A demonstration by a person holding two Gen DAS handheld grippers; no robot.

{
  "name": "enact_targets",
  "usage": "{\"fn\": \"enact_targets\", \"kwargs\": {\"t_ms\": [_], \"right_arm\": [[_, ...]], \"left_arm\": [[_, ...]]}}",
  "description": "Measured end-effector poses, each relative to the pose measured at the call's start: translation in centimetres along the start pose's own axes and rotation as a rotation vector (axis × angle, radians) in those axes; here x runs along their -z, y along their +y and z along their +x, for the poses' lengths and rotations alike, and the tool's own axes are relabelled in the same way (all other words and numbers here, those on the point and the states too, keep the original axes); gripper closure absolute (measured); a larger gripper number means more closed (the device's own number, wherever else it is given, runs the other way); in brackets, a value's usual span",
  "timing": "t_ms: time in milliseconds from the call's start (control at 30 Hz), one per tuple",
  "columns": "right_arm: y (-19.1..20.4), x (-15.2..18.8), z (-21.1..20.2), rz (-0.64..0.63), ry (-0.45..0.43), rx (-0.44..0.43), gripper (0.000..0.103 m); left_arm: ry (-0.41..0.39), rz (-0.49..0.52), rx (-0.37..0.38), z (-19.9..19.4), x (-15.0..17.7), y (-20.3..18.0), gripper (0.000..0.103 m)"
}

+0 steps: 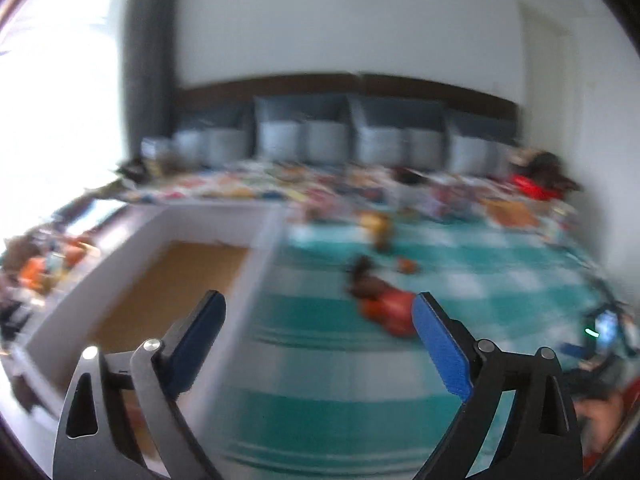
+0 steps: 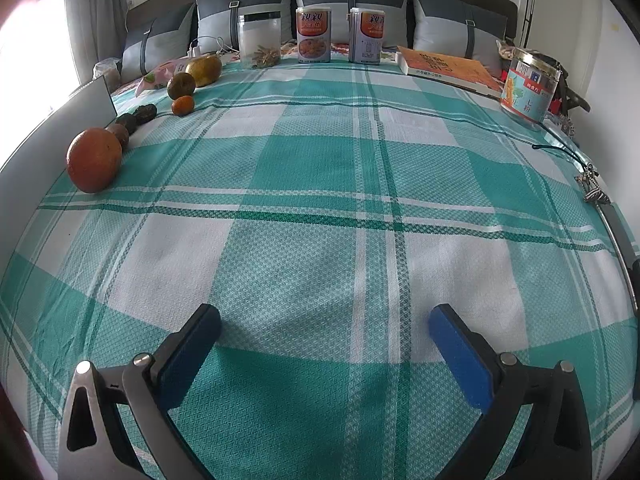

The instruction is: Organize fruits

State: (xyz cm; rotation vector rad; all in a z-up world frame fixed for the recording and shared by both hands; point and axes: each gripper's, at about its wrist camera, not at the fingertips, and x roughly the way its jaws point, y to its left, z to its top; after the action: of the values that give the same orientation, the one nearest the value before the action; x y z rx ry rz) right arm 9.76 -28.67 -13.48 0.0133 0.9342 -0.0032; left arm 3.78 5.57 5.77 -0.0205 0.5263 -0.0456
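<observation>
Left wrist view came through blurred, but the essentials were readable: the left gripper point(image 1: 318, 334) hung with its jaws wide apart and nothing between them, poised over the near edge of the white box point(image 1: 256, 264), whose brown floor looked bare. Just right of the box, on the green checked bedsheet point(image 1: 320, 400), lay the large orange point(image 1: 390, 312), close to the right jaw pad, with darker fruit smeared beside it and beyond it.

Right wrist view was sharp. The right gripper point(image 2: 324, 336) hovered low over open sheet, jaws spread and holding nothing. The fruits sat in a line at the far left along the box wall point(image 2: 48, 136): the large orange point(image 2: 94, 160) nearest, then two dark fruits point(image 2: 138, 118), a small orange point(image 2: 183, 105), a greenish round fruit point(image 2: 181, 85) and a yellow-brown one point(image 2: 203, 71) farthest back. Tins, a clear jar and a book stood at the far side, well apart from the fruit.

No fruit appeared boxed yet, so the large orange looked the sensible first pick for the left gripper. The tip here would have been to slow down, centre both pads across the orange's widest part, and close gently, since round fruit on soft bedding could roll or sink away. Lifting clear of the box wall before lowering would have avoided a knock.
</observation>
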Motion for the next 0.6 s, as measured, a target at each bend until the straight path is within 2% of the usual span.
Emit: {"fn": "enact_targets", "kwargs": {"t_ms": [100,167,233,300,433,500,600], "right_arm": [[0.0,0.0,0.0,0.000,0.000,0.000,0.000],[0.0,0.0,0.0,0.000,0.000,0.000,0.000],[0.0,0.0,0.0,0.000,-0.001,0.000,0.000],[0.0,0.0,0.0,0.000,-0.001,0.000,0.000],[0.0,0.0,0.0,0.000,-0.001,0.000,0.000],[0.1,0.0,0.0,0.000,-0.001,0.000,0.000],[0.1,-0.1,0.0,0.000,-0.001,0.001,0.000]], "left_arm": [[0.176,-0.002,0.095,3.7,3.3,-2.9,0.007],[0.260,0.003,0.124,6.4,5.5,-3.8,0.007],[0.354,0.025,0.105,9.8,7.5,-4.1,0.008],[0.408,0.022,0.092,12.2,8.1,-4.1,0.008],[0.474,0.026,0.054,15.9,8.6,-3.0,0.008],[0.421,0.077,0.032,16.0,8.8,-3.4,0.005],[0.392,0.074,0.029,15.6,9.1,-3.4,0.005]]}}
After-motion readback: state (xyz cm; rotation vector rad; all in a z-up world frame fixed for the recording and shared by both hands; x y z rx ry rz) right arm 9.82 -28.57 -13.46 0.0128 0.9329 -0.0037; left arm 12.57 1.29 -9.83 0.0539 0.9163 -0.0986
